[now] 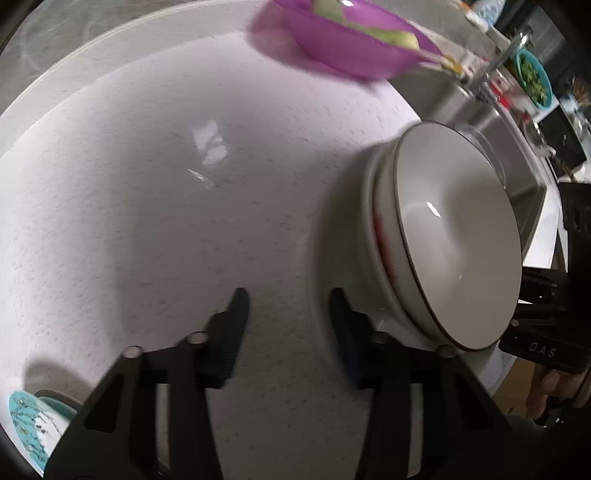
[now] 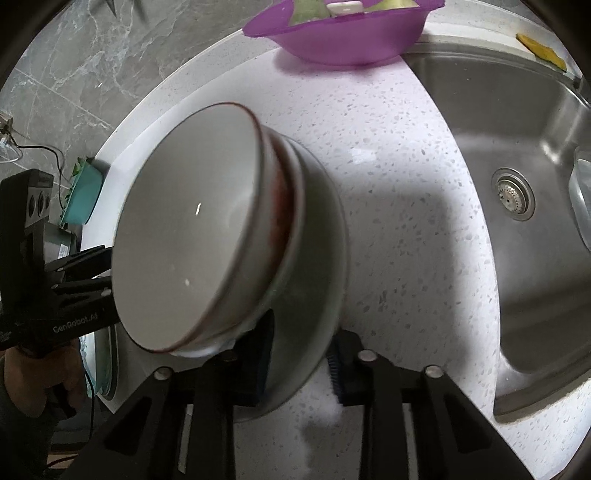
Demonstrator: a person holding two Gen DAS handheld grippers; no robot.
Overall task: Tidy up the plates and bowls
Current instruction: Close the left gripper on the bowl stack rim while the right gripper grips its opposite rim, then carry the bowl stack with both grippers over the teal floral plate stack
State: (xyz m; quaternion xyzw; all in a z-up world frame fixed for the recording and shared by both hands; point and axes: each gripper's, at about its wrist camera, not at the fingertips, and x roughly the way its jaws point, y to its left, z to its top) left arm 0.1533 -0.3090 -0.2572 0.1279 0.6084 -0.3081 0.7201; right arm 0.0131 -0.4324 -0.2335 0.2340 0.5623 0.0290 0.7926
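On the speckled desk [image 2: 388, 184], the right gripper [image 2: 303, 354] clamps the plate [image 2: 325, 295] rim beneath stacked bowls [image 2: 192, 221], while the left gripper [image 1: 288, 325] hangs part-open and empty beside them.

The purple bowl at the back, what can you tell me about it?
The purple bowl looks like see-through plastic, wide and shallow. It stands upright on the speckled white counter, at the back, right next to the steel sink. Pale green and white things lie inside; what they are is unclear. Neither claw touches it, and it stands apart from the stacked white bowls.
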